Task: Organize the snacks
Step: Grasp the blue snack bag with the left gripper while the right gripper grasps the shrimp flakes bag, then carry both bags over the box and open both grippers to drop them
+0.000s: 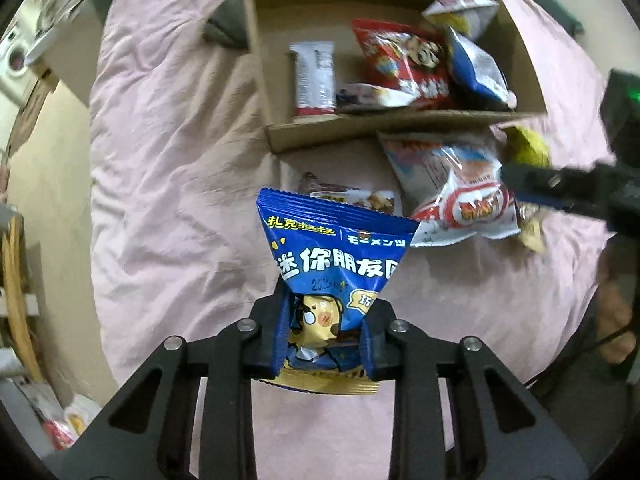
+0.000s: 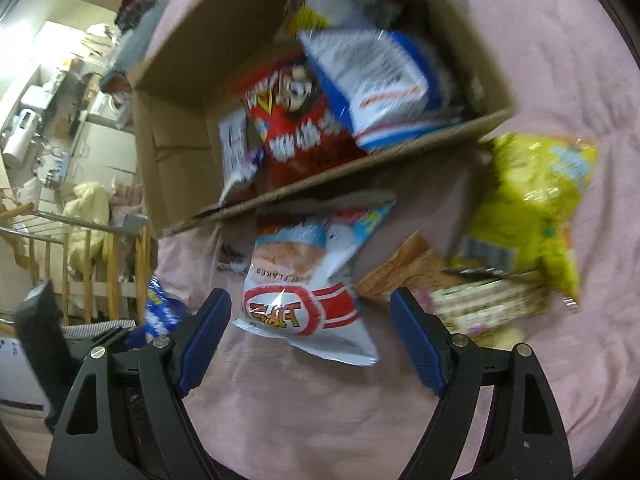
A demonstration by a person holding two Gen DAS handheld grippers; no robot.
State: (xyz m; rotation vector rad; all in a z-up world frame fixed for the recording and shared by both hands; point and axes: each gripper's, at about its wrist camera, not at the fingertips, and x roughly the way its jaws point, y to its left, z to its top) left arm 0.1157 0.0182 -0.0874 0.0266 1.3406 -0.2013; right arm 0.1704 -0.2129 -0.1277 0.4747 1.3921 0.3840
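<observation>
My left gripper (image 1: 326, 336) pinches the blue snack bag (image 1: 334, 264) between its pads. My right gripper (image 2: 310, 328) stands spread wide, the white flakes bag (image 2: 306, 280) lying between its fingers, unpinched, just below the cardboard box (image 2: 176, 148).

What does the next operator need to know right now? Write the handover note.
Left gripper: shut on the blue foil snack bag, lifted off the pink bedsheet.
Right gripper: open, empty, jaws either side of the white-and-red flakes bag, not touching it.
Done: the brown cardboard box already holds the red snack bag, a white-and-blue bag and a white wrapped bar.
Left: box the blue bag, the flakes bag, the yellow bag and the small packets beside it.
</observation>
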